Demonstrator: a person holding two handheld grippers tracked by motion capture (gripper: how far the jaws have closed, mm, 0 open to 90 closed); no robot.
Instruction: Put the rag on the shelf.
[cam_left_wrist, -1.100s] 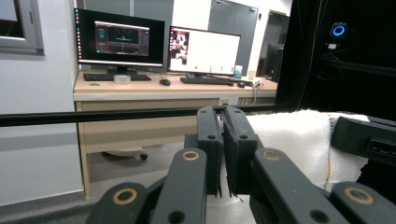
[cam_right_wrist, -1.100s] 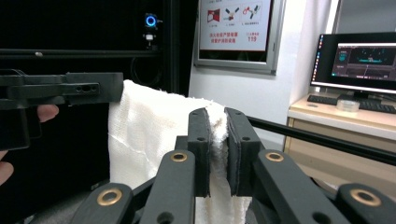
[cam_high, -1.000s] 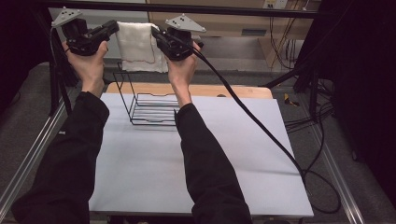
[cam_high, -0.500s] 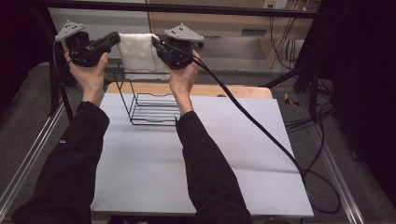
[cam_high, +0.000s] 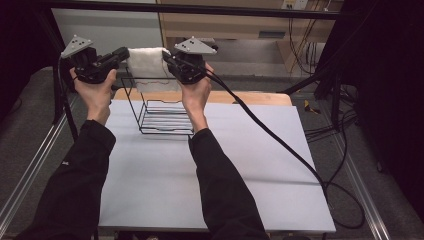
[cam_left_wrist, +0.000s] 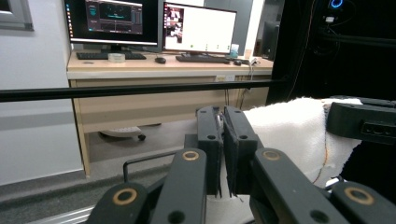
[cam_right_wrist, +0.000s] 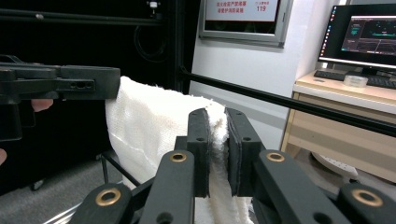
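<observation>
High view: fixed above the person's side, looking forward and down over the table (cam_high: 165, 190), well back from it.
Left gripper view: rides on the left gripper (cam_left_wrist: 222, 140), looking level along its jaws toward a desk (cam_left_wrist: 154, 65), close in.
Right gripper view: rides on the right gripper (cam_right_wrist: 217, 140), level, close.
Shared: the cloth (cam_high: 147, 62) (cam_left_wrist: 289, 130) (cam_right_wrist: 149, 126) in all three.

From my remote seat, the white towel's (cam_high: 147, 62) lower edge hangs behind the wire rack (cam_high: 165, 112) at upper centre of the high view; its held corners vanish between closed jaws, and the bottom frame edge of each gripper view crops the cloth.
</observation>
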